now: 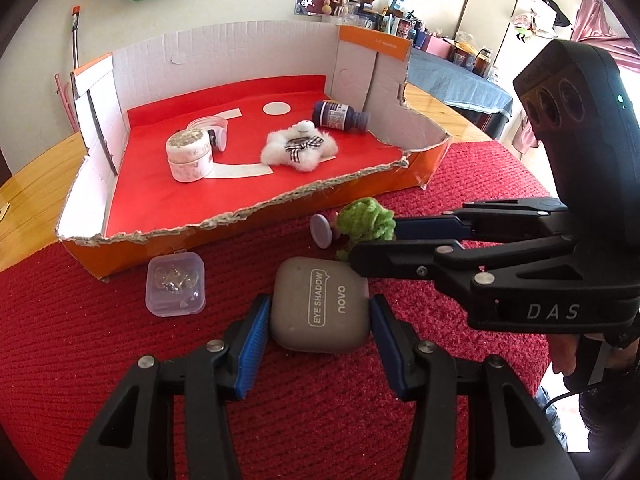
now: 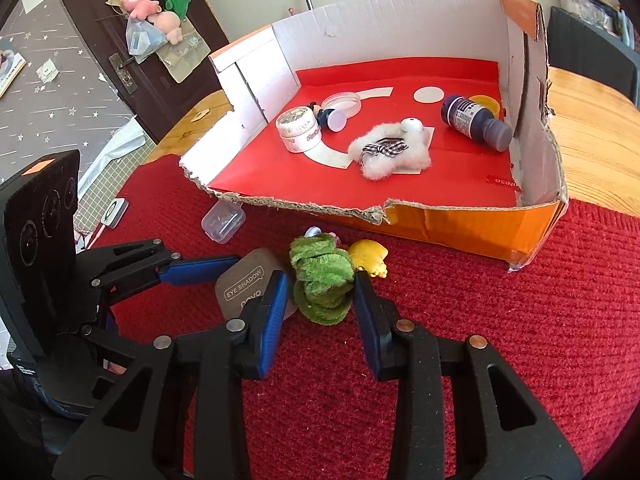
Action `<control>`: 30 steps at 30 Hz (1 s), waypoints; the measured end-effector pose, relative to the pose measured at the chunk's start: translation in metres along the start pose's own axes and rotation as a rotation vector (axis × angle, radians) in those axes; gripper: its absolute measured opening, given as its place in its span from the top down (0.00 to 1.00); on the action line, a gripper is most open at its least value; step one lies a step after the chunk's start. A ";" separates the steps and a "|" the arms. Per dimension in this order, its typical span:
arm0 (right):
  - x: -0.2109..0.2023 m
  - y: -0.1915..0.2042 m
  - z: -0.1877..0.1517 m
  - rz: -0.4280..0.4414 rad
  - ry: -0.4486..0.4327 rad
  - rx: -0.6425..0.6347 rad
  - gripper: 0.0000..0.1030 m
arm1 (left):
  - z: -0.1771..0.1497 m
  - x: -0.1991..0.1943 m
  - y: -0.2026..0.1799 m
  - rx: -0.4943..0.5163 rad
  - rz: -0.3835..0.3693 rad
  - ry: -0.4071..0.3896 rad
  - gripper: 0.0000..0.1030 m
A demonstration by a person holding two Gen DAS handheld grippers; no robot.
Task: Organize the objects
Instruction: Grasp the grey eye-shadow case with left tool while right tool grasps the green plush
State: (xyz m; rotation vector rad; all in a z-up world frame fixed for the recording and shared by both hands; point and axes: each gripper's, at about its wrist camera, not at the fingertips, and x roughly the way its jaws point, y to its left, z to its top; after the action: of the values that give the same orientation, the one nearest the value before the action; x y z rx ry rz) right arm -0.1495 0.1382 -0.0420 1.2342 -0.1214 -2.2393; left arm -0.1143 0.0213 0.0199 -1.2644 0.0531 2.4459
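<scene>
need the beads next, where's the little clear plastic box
The clear plastic box sits on the red mat, just outside the cardboard tray's torn front wall, left of the grey eye shadow case.

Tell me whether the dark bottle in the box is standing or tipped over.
Tipped over. The dark bottle lies on its side on the red floor of the cardboard box, near the right wall.

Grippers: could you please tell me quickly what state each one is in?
Left gripper: shut on the eye shadow case.
Right gripper: shut on the green plush toy.

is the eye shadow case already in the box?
No, the eye shadow case lies on the red mat, in front of the box.
</scene>
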 end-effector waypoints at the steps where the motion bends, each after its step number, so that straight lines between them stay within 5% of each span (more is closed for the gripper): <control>1: 0.000 0.000 0.000 0.002 0.000 0.001 0.71 | 0.000 0.000 0.000 0.001 0.002 -0.001 0.49; 30: -0.033 0.028 -0.011 0.014 -0.052 -0.031 0.74 | -0.008 -0.031 0.010 -0.044 0.011 -0.046 0.49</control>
State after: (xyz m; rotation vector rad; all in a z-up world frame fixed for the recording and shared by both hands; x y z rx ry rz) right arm -0.1150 0.1342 -0.0138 1.1563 -0.1147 -2.2537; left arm -0.0952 0.0005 0.0384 -1.2288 -0.0062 2.4975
